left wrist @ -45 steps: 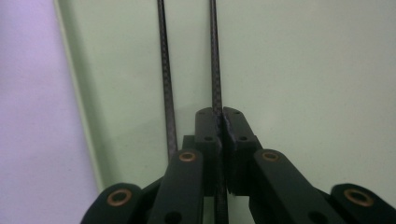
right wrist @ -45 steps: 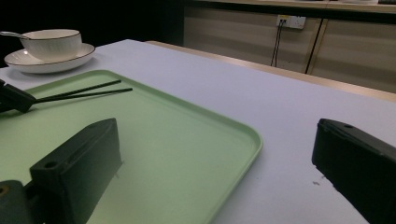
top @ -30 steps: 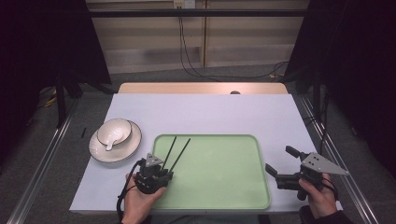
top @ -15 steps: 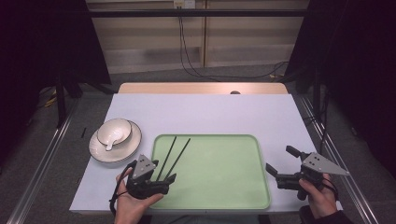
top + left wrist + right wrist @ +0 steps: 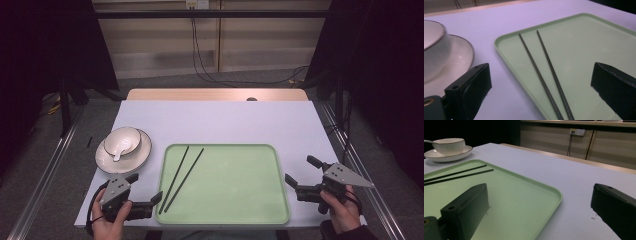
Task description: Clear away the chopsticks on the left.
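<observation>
Leftmost, left gripper (image 5: 146,188): jaws apart, empty, beside tray's left edge.
White bowl (image 5: 122,141): on white saucer (image 5: 141,155), left of tray.
Two thin black chopsticks (image 5: 182,176): lying in pale green rectangular tray (image 5: 235,220), left part.
Right gripper (image 5: 303,171): jaws apart, empty, right of tray.

1. The left gripper (image 5: 146,189) was black, with two blocky, flat-faced jaws, and carried a grey three-cornered plate on top.
2. The right gripper (image 5: 301,170) had the same build: black body, two black jaws, a grey three-cornered plate.
3. Seen close in the gripper views, each jaw showed a small round hole near its upper edge.
4. A dark sleeve showed at the wrist of the right hand (image 5: 339,211).
5. A black cable looped beside the left hand (image 5: 107,220).
</observation>
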Demonstrator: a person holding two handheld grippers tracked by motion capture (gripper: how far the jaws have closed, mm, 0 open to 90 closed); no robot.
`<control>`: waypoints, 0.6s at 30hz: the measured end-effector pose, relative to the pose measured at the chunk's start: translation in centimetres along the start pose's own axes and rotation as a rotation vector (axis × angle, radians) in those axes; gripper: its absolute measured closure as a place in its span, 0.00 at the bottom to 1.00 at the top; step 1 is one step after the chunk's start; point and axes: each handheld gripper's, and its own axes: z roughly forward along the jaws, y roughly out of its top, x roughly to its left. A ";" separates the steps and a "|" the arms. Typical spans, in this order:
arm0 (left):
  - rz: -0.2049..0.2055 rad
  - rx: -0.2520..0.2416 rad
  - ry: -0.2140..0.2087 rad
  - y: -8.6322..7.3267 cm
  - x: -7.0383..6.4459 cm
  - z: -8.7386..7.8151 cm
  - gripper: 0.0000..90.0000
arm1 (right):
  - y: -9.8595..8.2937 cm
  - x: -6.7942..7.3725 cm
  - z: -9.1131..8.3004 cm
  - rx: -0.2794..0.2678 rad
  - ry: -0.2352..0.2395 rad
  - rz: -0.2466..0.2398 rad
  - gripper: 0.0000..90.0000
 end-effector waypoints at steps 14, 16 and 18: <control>-0.091 -0.115 0.026 -1.5 2.7 -3.3 0.01 | 0.0 -0.1 0.0 0.003 0.007 -0.011 0.01; -0.109 -0.114 0.013 -1.5 2.7 -2.9 0.01 | 0.0 -0.1 0.0 0.004 0.006 -0.011 0.01; -0.076 -0.115 0.019 -1.3 2.7 -2.9 0.01 | 0.0 0.0 0.0 0.008 0.005 -0.009 0.01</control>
